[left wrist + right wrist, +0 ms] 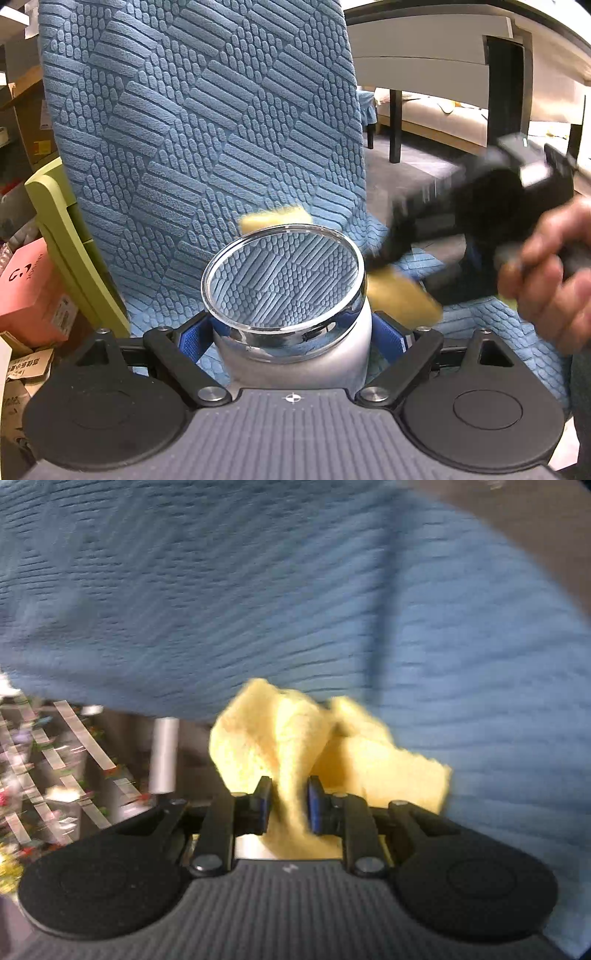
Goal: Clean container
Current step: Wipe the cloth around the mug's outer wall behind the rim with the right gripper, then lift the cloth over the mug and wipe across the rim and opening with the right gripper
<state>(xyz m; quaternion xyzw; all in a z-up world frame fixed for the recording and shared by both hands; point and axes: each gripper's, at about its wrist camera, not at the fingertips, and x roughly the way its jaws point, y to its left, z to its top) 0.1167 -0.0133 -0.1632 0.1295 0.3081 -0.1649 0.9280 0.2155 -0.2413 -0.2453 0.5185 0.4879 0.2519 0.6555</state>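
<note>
Glass, clear and round, with a chromed rim and a frosted white body: the container [286, 295] is sitting between the blue pads of the left gripper [291, 338], whose two fingers are pressing against its sides and holding it upright, mouth facing forward. Through its open mouth the blue textured chair cover [207, 122] is showing, the same fabric that is filling most of this left wrist view behind the container. Just to the right of the rim, the right gripper [373, 254] is appearing as a blurred black shape with a yellow cloth [402, 299] in its tip; the cloth is lying against the container's right side, and another yellow bit is peeking out behind the far rim. A hand [550, 273] is gripping that tool at the right edge. A pink box [29, 291] and a pale green panel [70, 236] are standing to the left of the chair.

Turning to the right wrist view, the right gripper [290, 801] is clamping the yellow cloth [295, 738] between its blue-padded fingers, which are standing close together with a fold of fabric pinched between them while the rest is bunching out ahead and to the right. Everything beyond is smeared; the blue chair cover [295, 590] is filling the upper part. The container cannot be made out in this view.
</note>
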